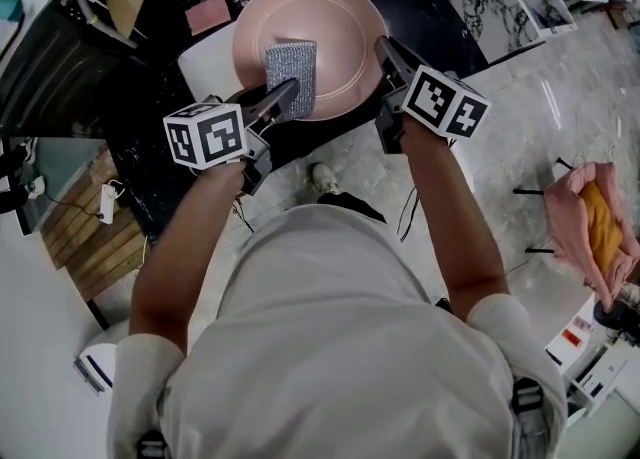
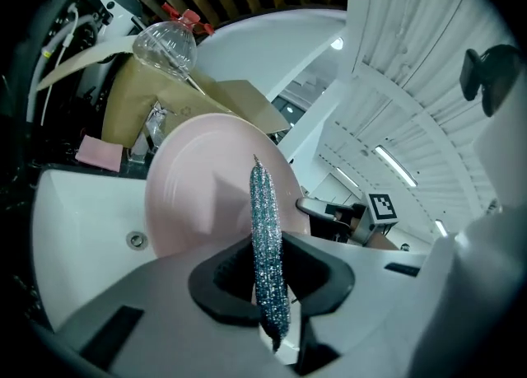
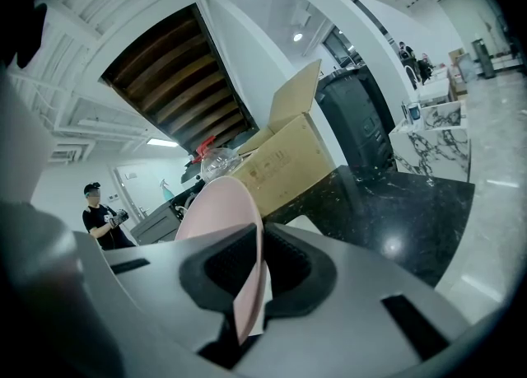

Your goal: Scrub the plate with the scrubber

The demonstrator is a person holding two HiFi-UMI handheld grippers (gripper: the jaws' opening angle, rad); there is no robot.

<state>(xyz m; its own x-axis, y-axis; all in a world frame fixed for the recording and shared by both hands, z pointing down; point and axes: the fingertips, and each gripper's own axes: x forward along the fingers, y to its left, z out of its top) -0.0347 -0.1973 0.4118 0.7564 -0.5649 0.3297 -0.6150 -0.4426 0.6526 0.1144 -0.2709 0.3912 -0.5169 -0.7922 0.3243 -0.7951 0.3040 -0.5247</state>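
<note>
- A black, glossy worktop (image 1: 420, 2) fills the top of the head view, ahead of your two forearms.
- A white sink (image 1: 205, 65) is set into the worktop, and both grippers reach over it.
- A brown cardboard box (image 3: 288, 158) with open flaps stands on the worktop behind the sink.
- The pink plate (image 1: 335, 22) is round and shallow. It is held tilted above the sink, with its hollow face turned towards you.
- Your right gripper (image 1: 386, 51) is clenched on the plate's right rim. In the right gripper view the thin pink edge runs straight between its two dark jaws (image 3: 251, 273).
- Your left gripper (image 1: 284, 98) comes in from the lower left and is clamped on the scrubber's lower edge. In the left gripper view the jaws pinch it from both sides (image 2: 269, 279).
- The scrubber (image 1: 291, 71) is a grey-blue, glittery rectangular pad. It lies over the lower middle of the plate's face. The left gripper view shows it edge-on, as a narrow sparkling strip standing in front of the plate. Neither view shows whether it presses flat on the plate.
- A clear plastic bottle (image 2: 165, 47) with a red cap sits by the box, behind the plate.
- A small pink pad (image 1: 208, 14) lies on the worktop beside the sink's far left corner.
- A small round metal fitting (image 2: 136, 240) shows on the sink's inner wall.
</note>
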